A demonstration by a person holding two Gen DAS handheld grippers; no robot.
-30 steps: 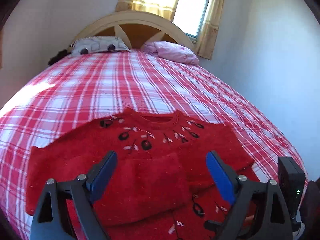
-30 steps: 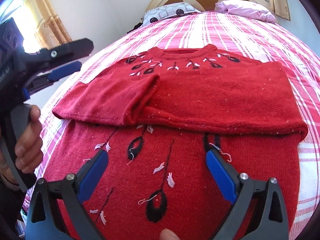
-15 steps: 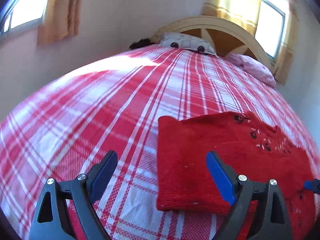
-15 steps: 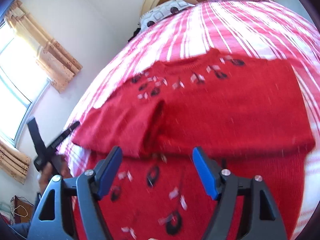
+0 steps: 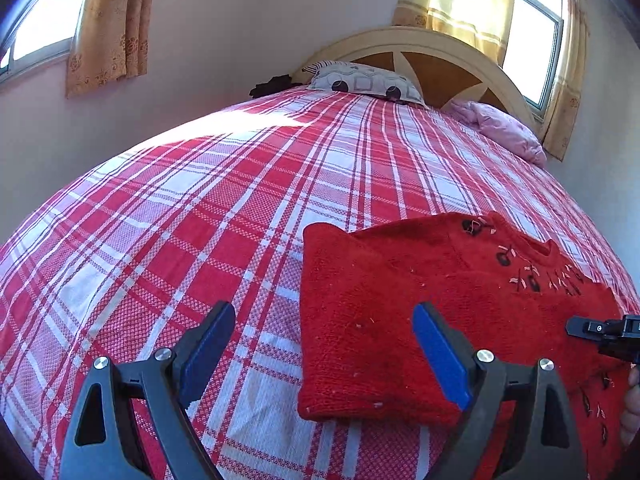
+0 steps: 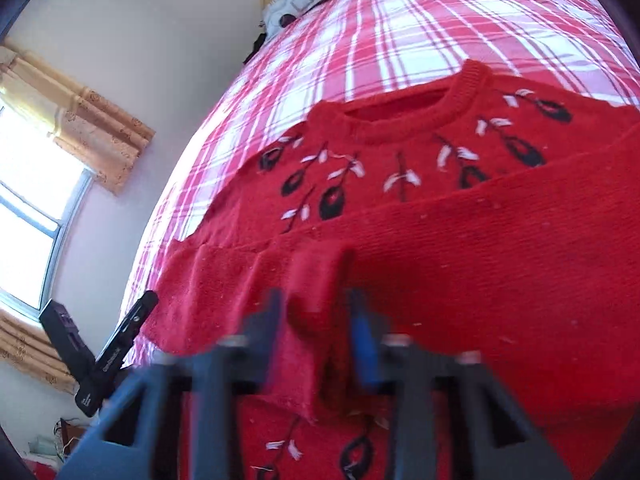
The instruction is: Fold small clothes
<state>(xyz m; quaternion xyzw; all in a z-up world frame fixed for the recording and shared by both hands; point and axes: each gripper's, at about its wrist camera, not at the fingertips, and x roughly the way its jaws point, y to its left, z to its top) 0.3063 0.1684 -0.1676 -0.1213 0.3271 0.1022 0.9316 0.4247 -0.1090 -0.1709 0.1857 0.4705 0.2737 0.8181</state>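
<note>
At 6 o'clock in the right wrist view, my right gripper [image 6: 318,330] has just been closing: the jaws stood wide over the lower body of the sweater a second ago and now pinch a raised ridge of red knit between the blue pads [image 6: 362,340]. I judge it clamped on the folded sleeve of the red sweater [image 6: 460,280], though motion blur hides the contact line itself. The camera has also pushed in toward the fold since then; the neckline now fills 12 o'clock.

Left gripper [image 5: 320,354]: jaws wide apart, nothing between them, over bare bedspread [image 5: 200,208] at 6 o'clock. It has swung off the sweater, where it hovered a second ago, to the garment's outer edge; the folded sleeve end [image 5: 360,320] sits at 4 o'clock, just inside the right-hand pad. I cannot tell if that pad touches the knit.

Meaning for the task, my judgement: sleeves are folded across the chest, and the right grip starts the next fold; the left looks placed to take the matching edge.

Farther out: sweater lies flat on the red plaid bedspread, collar toward the headboard [image 5: 420,44], patterned pillow [image 5: 360,80] at 12 o'clock, pink pillow [image 5: 500,128] at 1 o'clock.

Writing: white lettering on the left gripper's black body, at 8 o'clock in the right view; too small to read.
</note>
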